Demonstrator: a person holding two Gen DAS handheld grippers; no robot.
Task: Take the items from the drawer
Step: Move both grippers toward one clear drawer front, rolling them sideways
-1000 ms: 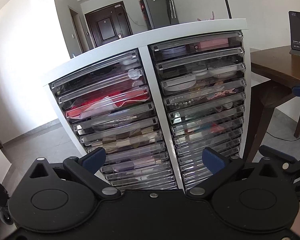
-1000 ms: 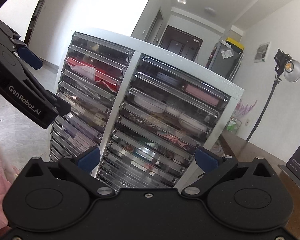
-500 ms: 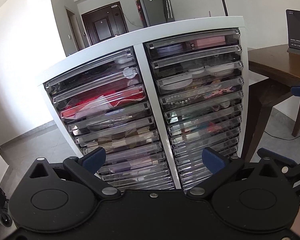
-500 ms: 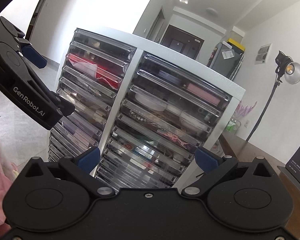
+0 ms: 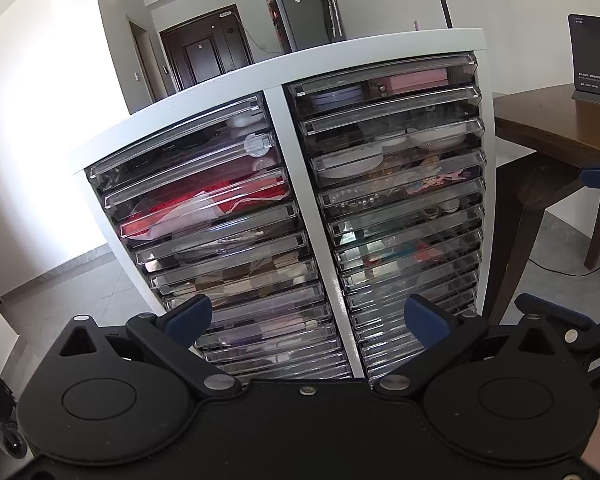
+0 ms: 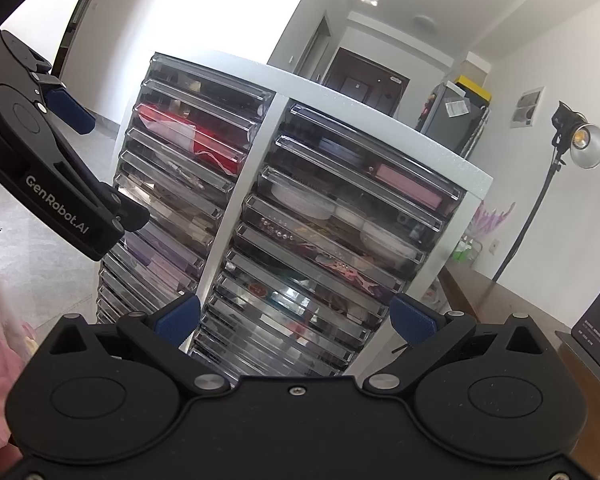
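Approach step, I judge: both the left claw and right claw hang wide and empty before the shut drawer cabinet, needing one drawer handle chosen and pulled next.

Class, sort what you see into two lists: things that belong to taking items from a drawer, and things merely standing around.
Belongs to the job: drawer cabinet, left claw, right claw.

Standing around: wooden table, laptop, studio lamp, dark door.
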